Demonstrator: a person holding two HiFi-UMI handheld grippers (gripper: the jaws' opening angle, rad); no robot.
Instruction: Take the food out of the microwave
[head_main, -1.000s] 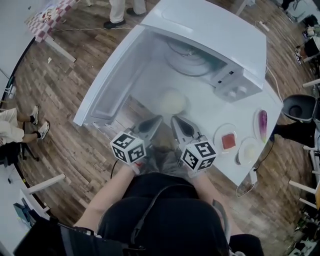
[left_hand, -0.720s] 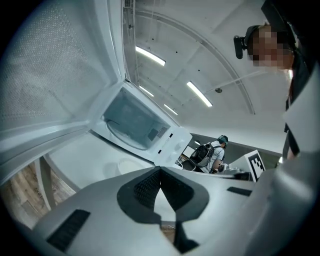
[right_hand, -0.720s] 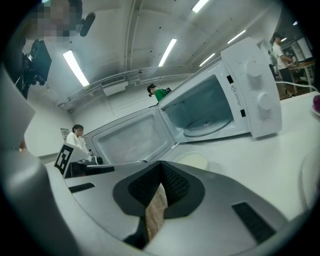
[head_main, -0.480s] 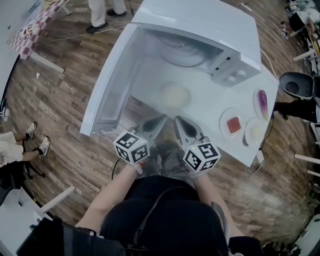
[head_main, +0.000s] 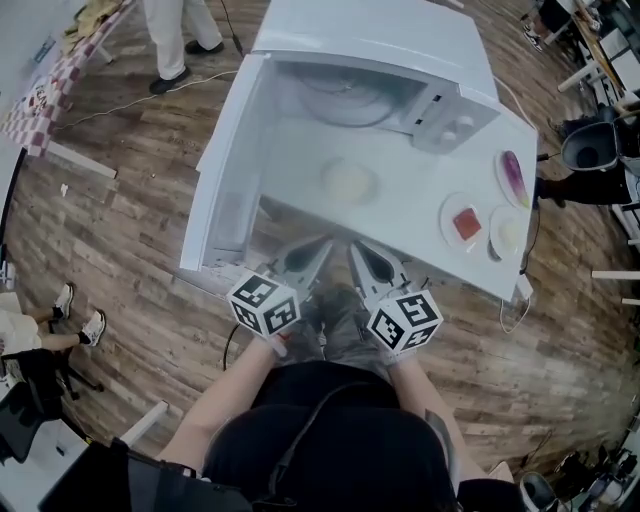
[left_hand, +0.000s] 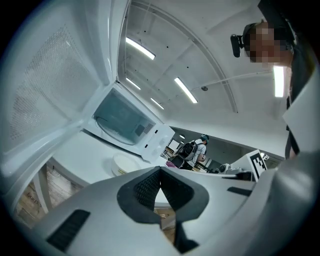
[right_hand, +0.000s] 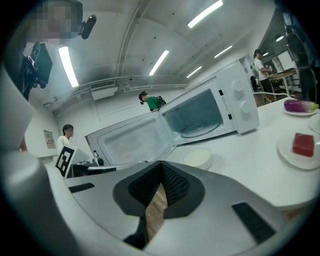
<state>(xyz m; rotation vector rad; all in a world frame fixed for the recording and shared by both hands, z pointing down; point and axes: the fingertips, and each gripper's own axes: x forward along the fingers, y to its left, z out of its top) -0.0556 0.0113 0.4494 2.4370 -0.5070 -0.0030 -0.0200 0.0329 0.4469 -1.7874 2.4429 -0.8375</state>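
White boxy microwave (head_main: 400, 60), door (head_main: 232, 170) swung wide; shallow round cream dish of food (head_main: 349, 182) out on the smooth white table (head_main: 400, 235), just before the open cavity. Left gripper (head_main: 320, 246) and right gripper (head_main: 357, 249): grey shells, ribbed black pads (left_hand: 147, 187) pressed together, nothing between, at the table's near edge above the wood-plank floor (head_main: 130, 250)

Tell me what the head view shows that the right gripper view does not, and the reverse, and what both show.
Head view only: the microwave from above, the checked cloth at far left, the person's dark torso. Right gripper view only: ceiling lights, a bystander in green, the right gripper with pads shut together. Both: the open microwave, the pale dish on the table, the red food.
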